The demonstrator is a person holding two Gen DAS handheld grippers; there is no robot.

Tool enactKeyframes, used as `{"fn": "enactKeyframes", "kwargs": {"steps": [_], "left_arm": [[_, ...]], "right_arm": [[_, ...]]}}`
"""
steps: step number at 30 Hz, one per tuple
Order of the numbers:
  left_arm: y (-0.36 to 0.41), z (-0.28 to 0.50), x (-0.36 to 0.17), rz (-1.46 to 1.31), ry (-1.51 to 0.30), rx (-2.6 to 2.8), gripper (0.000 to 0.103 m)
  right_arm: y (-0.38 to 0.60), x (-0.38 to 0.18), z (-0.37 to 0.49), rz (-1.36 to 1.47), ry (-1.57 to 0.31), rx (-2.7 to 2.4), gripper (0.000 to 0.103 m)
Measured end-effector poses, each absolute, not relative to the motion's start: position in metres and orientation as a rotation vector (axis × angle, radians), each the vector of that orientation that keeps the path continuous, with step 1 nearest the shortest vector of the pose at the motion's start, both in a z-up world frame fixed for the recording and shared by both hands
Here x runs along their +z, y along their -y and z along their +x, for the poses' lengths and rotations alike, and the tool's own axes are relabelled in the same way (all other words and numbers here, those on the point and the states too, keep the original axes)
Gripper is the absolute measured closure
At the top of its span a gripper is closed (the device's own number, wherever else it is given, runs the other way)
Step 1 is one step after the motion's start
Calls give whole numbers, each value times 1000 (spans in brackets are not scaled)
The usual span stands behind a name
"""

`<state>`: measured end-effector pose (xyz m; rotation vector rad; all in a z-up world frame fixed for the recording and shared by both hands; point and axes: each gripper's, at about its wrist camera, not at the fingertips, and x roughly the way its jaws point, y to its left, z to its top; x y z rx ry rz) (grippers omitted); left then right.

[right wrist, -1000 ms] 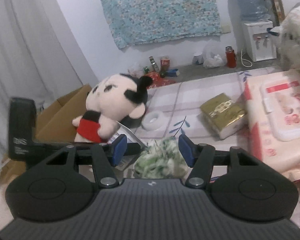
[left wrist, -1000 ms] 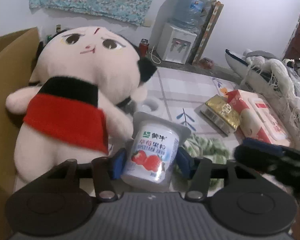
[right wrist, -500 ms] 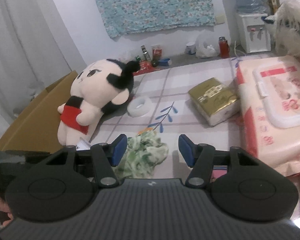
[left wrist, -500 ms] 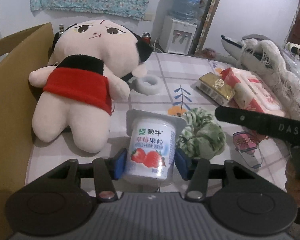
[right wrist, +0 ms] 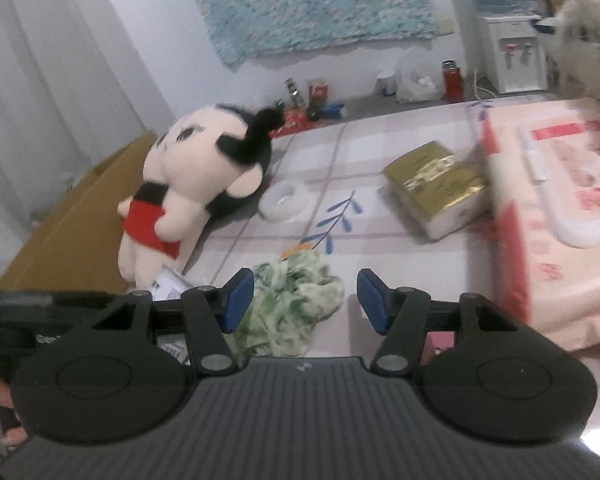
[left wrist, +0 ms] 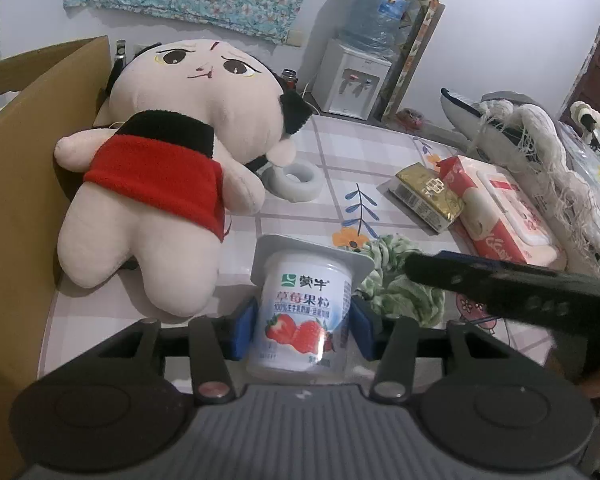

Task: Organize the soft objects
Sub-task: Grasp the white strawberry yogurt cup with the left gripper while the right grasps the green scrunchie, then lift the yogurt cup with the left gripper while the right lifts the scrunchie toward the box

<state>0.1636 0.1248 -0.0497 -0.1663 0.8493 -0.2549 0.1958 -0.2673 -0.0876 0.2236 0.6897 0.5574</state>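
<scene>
A: Scrunchie location?
B: I log it on the table, between my right gripper's wide-spread pads, touching the left one.
A: Left gripper?
B: Clamped on the yogurt cup. Doll lies against the box, beside the tape roll.

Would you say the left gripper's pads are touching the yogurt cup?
Touching: the left wrist view shows both blue pads of the left gripper pressed against the yogurt cup.
</scene>
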Motion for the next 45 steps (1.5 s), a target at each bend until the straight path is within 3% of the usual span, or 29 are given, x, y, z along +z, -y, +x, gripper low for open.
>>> {"fn": "enactKeyframes", "kwargs": {"steps": [5, 6, 8, 10, 15, 24, 26, 29, 45], "left_arm": [[-124, 164, -48, -178, -853, -253, 53], [-124, 164, -47, -177, -854, -253, 53], [-124, 164, -47, -176, -853, -252, 53], [-123, 164, -47, -168, -851, -252, 52], [-119, 162, -47, -151, -847, -249, 52], [-103, 160, -53, -69, -820, -209, 52], [-100, 162, -57, -59, -823, -202, 52], [-99, 162, -59, -54, -816, -204, 53], [-81, 129, -43, 45, -784, -265, 57]], "right_arm": [[248, -97, 201, 135, -713, 557, 50], [245, -97, 201, 118, -717, 547, 54], [244, -95, 201, 102, -731, 502, 77], [248, -95, 204, 131, -756, 508, 81], [241, -95, 198, 57, -741, 516, 75], [219, -98, 182, -108, -674, 460, 74], [222, -98, 183, -83, -679, 439, 85], [229, -97, 186, -28, -691, 417, 89], [284, -74, 147, 117, -578, 304, 89]]}}
